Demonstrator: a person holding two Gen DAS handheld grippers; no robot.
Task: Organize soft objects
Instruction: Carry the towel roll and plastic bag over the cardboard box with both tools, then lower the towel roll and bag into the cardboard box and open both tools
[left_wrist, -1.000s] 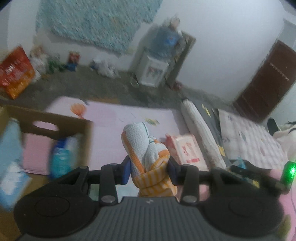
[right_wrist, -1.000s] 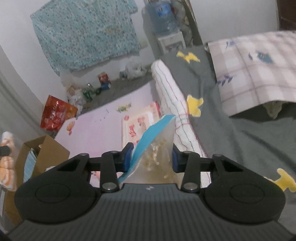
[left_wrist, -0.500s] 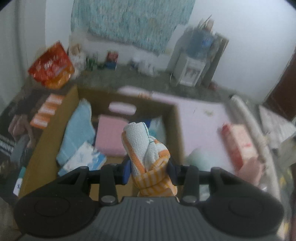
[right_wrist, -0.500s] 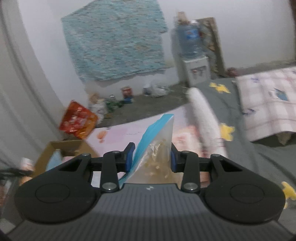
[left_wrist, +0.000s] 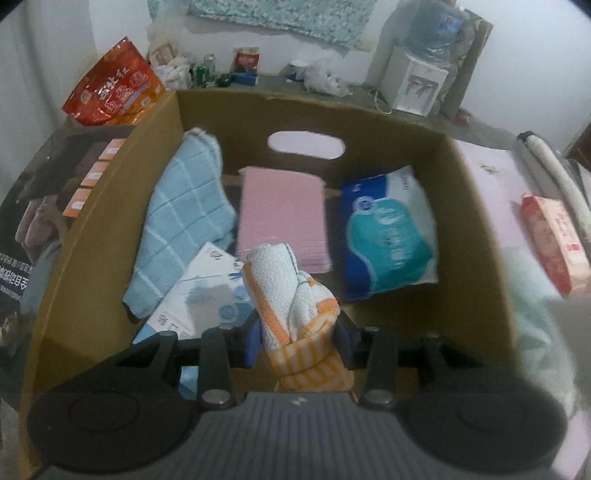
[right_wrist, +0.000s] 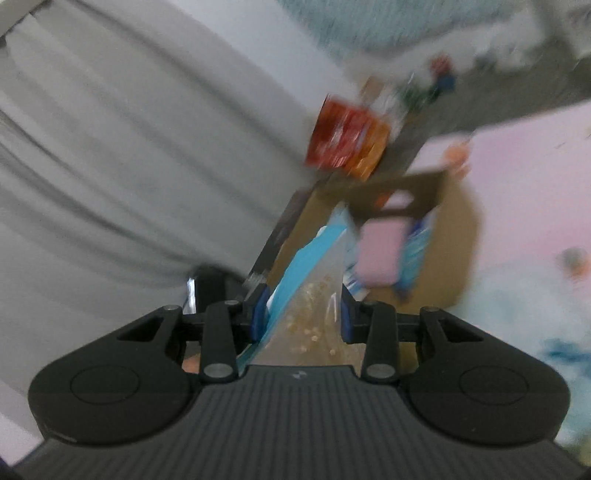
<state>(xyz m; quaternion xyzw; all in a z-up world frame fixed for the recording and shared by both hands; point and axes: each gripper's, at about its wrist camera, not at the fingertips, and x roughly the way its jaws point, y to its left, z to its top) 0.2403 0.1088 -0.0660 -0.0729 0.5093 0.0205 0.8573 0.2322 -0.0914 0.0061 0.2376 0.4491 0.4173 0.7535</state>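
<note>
My left gripper (left_wrist: 297, 338) is shut on a rolled white and orange towel (left_wrist: 291, 291) and holds it over the near side of an open cardboard box (left_wrist: 476, 229). In the box lie a light blue checked cloth (left_wrist: 181, 221), a pink folded cloth (left_wrist: 282, 210), a blue and teal tissue pack (left_wrist: 388, 236) and a white packet (left_wrist: 199, 291). My right gripper (right_wrist: 303, 314) is shut on a clear plastic bag with a blue edge (right_wrist: 314, 295). The blurred right wrist view shows the same box (right_wrist: 436, 266) ahead of it.
A pink mat (left_wrist: 495, 192) lies right of the box with a red and white tissue pack (left_wrist: 554, 240) on it. A red snack bag (left_wrist: 114, 88), a water dispenser (left_wrist: 417, 81) and clutter stand along the far wall. Grey curtain (right_wrist: 129, 166) fills the right wrist view's left.
My left gripper has swung left from the mat to above the box and lower into it, towel still held. My right gripper has swung left toward the box with the bag.
</note>
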